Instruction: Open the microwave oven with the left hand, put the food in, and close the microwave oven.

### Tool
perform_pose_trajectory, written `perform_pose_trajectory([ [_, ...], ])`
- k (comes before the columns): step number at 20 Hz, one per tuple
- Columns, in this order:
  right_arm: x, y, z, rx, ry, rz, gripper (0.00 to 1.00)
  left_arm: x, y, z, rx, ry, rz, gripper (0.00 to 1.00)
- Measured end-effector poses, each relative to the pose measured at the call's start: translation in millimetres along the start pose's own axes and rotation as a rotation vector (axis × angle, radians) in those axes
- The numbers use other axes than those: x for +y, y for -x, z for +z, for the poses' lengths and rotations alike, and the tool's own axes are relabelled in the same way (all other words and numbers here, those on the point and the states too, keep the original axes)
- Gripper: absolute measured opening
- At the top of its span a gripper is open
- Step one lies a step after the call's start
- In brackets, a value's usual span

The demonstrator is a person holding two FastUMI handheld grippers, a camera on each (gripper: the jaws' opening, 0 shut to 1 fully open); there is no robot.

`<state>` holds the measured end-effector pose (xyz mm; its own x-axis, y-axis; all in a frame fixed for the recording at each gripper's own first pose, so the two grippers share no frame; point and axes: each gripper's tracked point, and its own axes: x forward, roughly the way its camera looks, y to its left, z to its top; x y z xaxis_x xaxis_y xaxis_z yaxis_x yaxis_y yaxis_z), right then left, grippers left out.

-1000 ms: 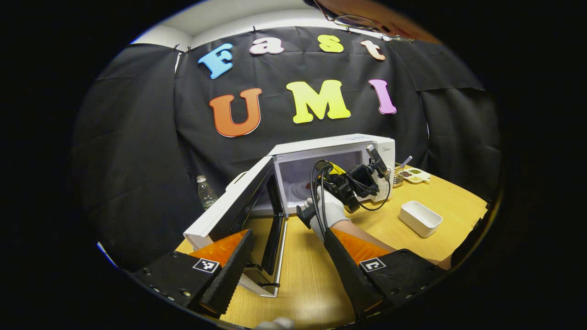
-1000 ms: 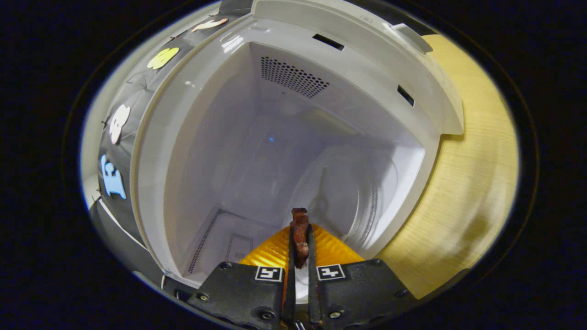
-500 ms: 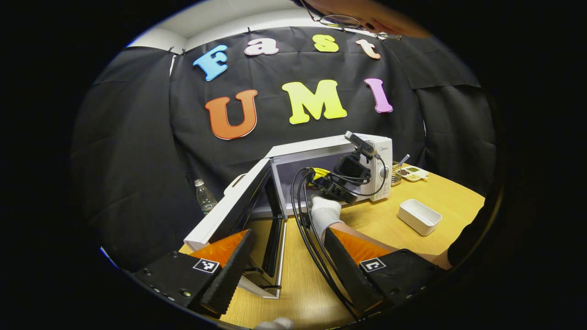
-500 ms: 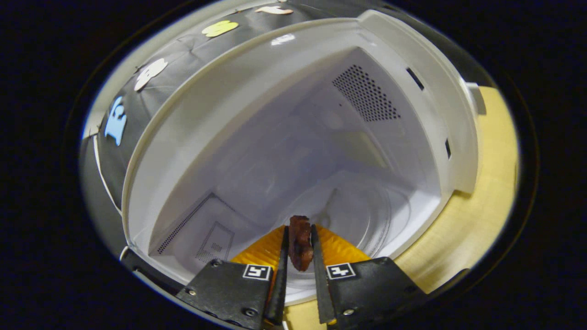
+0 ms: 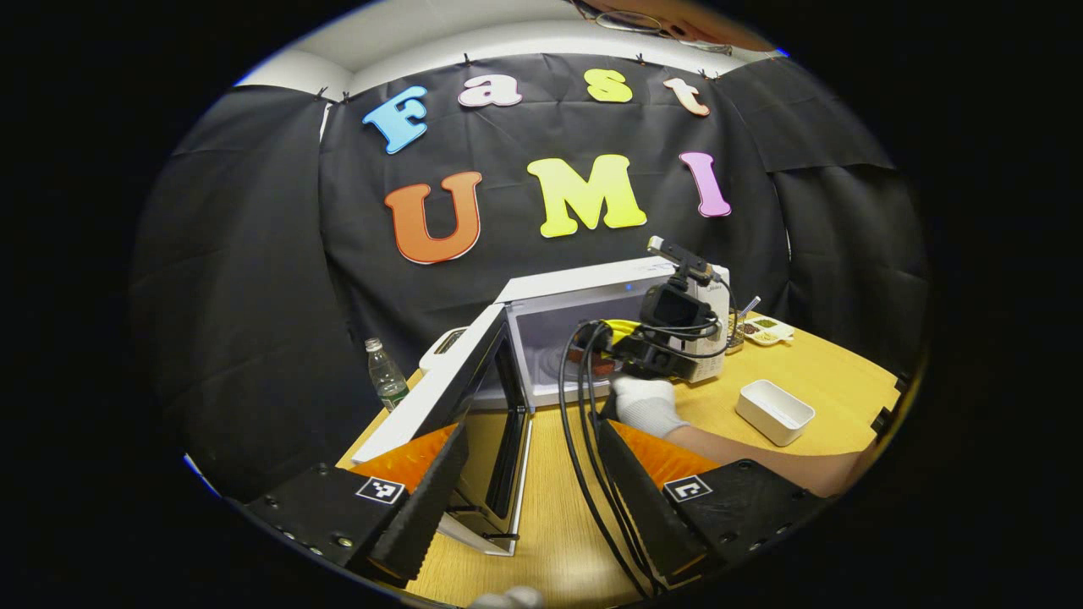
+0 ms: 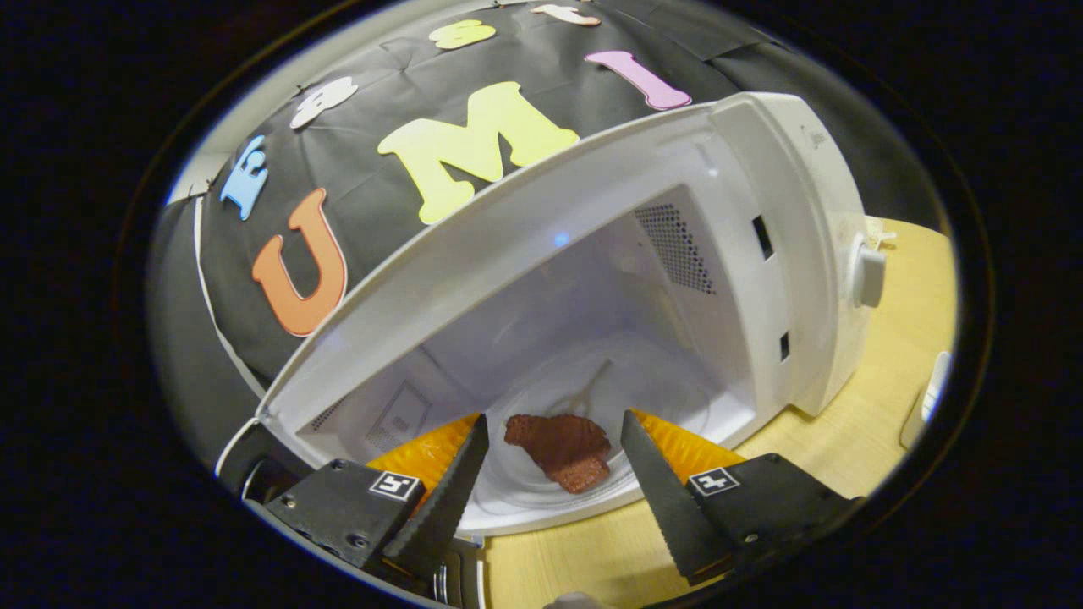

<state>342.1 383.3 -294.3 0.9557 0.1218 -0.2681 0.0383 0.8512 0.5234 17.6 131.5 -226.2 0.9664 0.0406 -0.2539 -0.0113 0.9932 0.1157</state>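
Black cloth wall (image 5: 254,279) — wooden table (image 5: 558,524).

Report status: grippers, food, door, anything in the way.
Right gripper open at the cavity mouth. Left gripper open, empty, beside the microwave door. Food lying on the turntable. Door wide open; right gripper's cables hang near its swing.

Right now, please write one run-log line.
microwave: door open | food: on turntable | right gripper: open | left gripper: open

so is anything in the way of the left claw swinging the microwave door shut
Yes: the right claw, held by a gloved hand, is at the microwave mouth, in the door swing path. The food lies on the turntable.
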Motion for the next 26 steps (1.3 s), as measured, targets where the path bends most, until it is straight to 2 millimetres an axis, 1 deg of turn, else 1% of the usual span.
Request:
perform_pose_trajectory([
  [1,-2,18,7,0.006,0.031,0.012,0.91,0,2,4,-0.002,0.012,-0.003,0.95],
  [3,-14,57,27,0.033,0.108,0.022,0.9,7,7,16,-0.009,0.043,0.001,0.95],
  [4,-21,77,37,0.064,0.13,0.039,1.0,11,10,26,-0.024,0.052,0.004,0.95],
  [5,-28,95,47,0.102,0.136,0.049,0.91,17,15,35,-0.039,0.054,0.013,0.95],
  [6,-32,113,60,0.124,0.159,0.068,0.91,24,19,42,-0.052,0.057,0.024,0.95],
  [8,-44,148,93,0.122,0.293,0.075,0.9,39,22,55,-0.078,0.059,0.049,0.95],
  [9,-47,166,110,0.099,0.354,0.084,0.9,47,23,60,-0.086,0.054,0.065,0.95],
  [11,-56,204,143,0.063,0.41,0.092,0.91,64,26,69,-0.106,0.042,0.093,0.95],
  [12,-60,221,155,0.055,0.45,0.094,0.91,76,27,72,-0.114,0.043,0.111,0.95],
  [14,-68,252,171,0.049,0.51,0.102,0.91,99,28,74,-0.127,0.058,0.147,0.95],
  [15,-73,266,180,0.039,0.521,0.102,0.92,112,28,72,-0.126,0.064,0.174,0.95],
  [16,-80,280,185,0.036,0.528,0.092,0.91,126,27,66,-0.119,0.073,0.196,0.95],
  [17,-87,292,187,0.036,0.53,0.083,0.91,137,27,59,-0.115,0.088,0.216,0.95],
  [18,-93,304,186,0.041,0.526,0.076,1.0,148,26,54,-0.108,0.1,0.233,0.95],
  [19,-100,313,186,0.044,0.52,0.066,0.91,154,24,46,-0.095,0.11,0.239,0.95],
  [20,-104,321,187,0.044,0.514,0.058,0.91,159,22,37,-0.085,0.11,0.247,1.0],
  [21,-108,327,185,0.051,0.511,0.053,0.91,159,21,30,-0.066,0.117,0.223,0.76],
  [22,-113,332,183,0.065,0.51,0.048,0.91,158,19,25,-0.063,0.118,0.214,0.65],
  [24,-118,337,177,0.096,0.494,0.049,0.92,173,18,19,-0.089,0.114,0.265,0.07],
  [25,-119,340,180,0.093,0.487,0.046,0.92,172,14,8,-0.059,0.132,0.247,0.0],
  [26,-119,342,184,0.088,0.484,0.041,0.92,166,11,-2,-0.05,0.138,0.235,0.0],
])
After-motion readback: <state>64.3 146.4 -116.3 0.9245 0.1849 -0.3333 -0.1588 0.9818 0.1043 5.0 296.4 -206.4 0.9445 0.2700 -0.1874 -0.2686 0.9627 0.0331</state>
